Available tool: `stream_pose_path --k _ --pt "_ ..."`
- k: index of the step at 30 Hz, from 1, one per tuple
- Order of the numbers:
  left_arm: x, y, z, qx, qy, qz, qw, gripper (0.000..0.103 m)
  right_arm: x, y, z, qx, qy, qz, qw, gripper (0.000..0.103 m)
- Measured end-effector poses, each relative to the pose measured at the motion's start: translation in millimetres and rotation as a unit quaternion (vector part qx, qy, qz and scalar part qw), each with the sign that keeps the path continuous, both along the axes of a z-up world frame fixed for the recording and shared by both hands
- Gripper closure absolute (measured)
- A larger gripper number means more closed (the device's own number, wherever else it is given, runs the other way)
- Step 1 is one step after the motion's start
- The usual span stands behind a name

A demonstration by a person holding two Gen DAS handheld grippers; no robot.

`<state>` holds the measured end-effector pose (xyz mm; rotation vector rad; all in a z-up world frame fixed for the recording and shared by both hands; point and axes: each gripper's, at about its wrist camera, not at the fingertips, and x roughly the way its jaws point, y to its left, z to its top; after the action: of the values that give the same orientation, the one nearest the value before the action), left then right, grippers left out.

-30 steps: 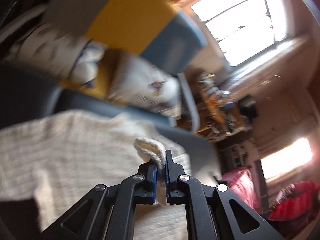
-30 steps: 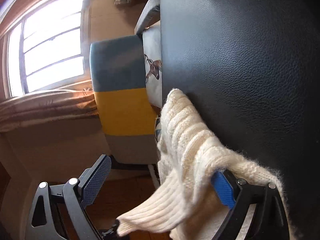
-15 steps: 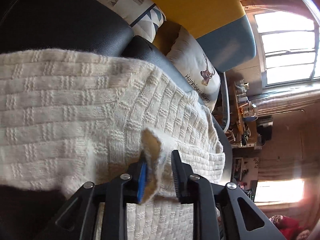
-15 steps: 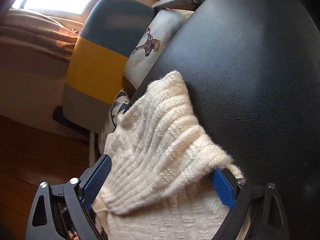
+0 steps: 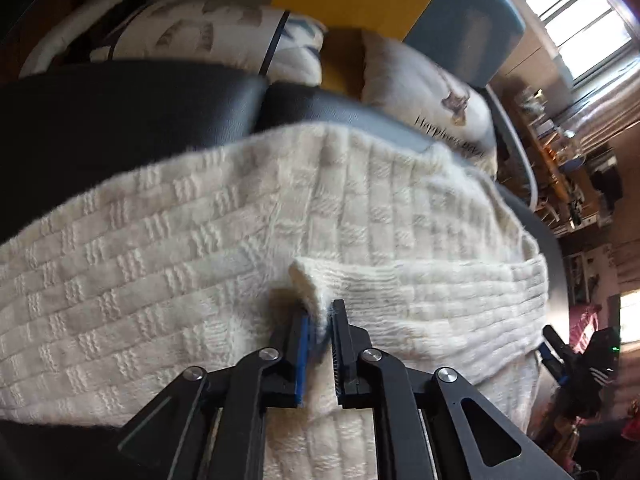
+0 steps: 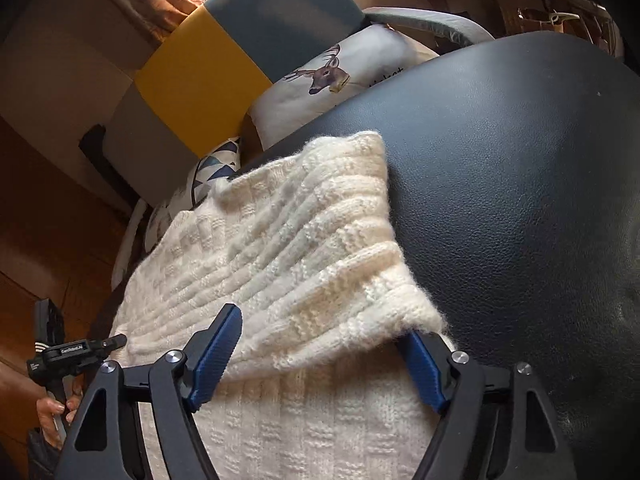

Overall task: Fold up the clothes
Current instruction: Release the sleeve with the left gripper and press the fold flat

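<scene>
A cream knitted sweater (image 5: 192, 256) lies spread on a black leather seat (image 5: 120, 120). My left gripper (image 5: 320, 310) is low over it, and a raised fold of knit (image 5: 310, 280) is pinched between the narrow jaws. In the right wrist view a thick folded layer of the sweater (image 6: 288, 248) rests on the flat part. My right gripper (image 6: 320, 326) stands wide open around that layer's near edge. The blue pads (image 6: 218, 344) do not press the knit.
Beyond the black seat (image 6: 520, 200) stand a deer-print cushion (image 6: 332, 76), a triangle-print cushion (image 6: 212, 168) and a yellow and blue chair back (image 6: 208, 68). A hand (image 6: 52, 408) holds the other gripper's body at lower left. Wooden floor (image 6: 48, 220) lies to the left.
The left jaws, slightly parted half a second ago, have narrowed on the sweater fold again. The right gripper stayed open while its view swung round and the folded layer settled on the sweater.
</scene>
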<state>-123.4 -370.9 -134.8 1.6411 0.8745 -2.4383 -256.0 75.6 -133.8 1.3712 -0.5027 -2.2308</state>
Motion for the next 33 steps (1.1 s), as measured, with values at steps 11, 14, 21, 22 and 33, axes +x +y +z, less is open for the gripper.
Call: stream_pose_path --k 11,14,21,22,33 --pt "-25 7 76 0.033 0.106 -0.010 0.9937 0.048 16 81 6 -0.241 -0.101 -0.064 0.963 0.023" --pt "-77 72 72 0.052 0.101 -0.083 0.9900 0.044 18 90 -10 -0.324 -0.150 -0.093 0.930 0.022" --pt "-197 224 55 0.085 0.067 -0.248 0.9627 0.044 8 79 -38 -0.378 -0.196 -0.137 0.895 0.019" --pt "-209 238 49 0.076 0.057 -0.270 0.9582 0.044 6 76 -40 -0.367 -0.197 -0.138 0.898 0.019" --pt "-254 296 2 0.104 -0.017 -0.413 0.9048 0.045 -7 62 -36 -0.349 -0.121 -0.153 0.916 0.018"
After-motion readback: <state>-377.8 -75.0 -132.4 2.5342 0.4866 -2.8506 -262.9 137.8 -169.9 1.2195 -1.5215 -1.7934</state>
